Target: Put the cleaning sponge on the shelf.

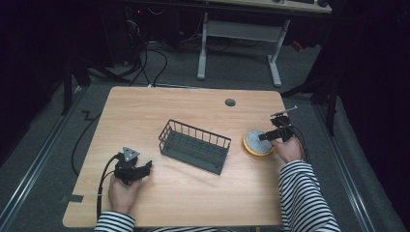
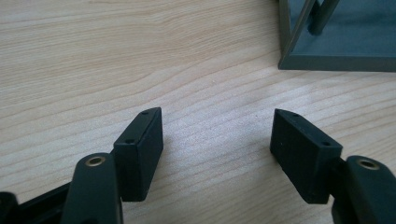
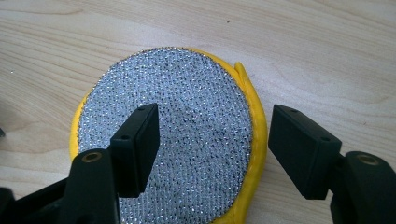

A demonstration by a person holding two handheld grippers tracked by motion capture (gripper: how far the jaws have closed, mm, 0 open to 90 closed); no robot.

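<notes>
1. The right claw stands wide, empty, poised over the round scrubbing pad: in the right gripper view one jaw sits over the silver mesh face and the other hangs just outside the yellow rim. I cannot tell whether either jaw touches the pad yet.
2. In the high view that right claw is at the right of the frame, at the upper right edge of the pad, which lies flat on the bench, just right of the wire basket and apart from it.
3. The left claw is also spread wide with nothing in it, held low over bare wood; a corner of the basket sits in the upper right of the left gripper view. In the high view it rests at the lower left of the frame, well apart from the pad.
4. Progress, as I judge it: early. The reach to the pad looks done; the grasp is not yet made, and the basket is empty.
5. Left to do, likely: pinch the pad's rim, lift it, and place it in the basket.
</notes>
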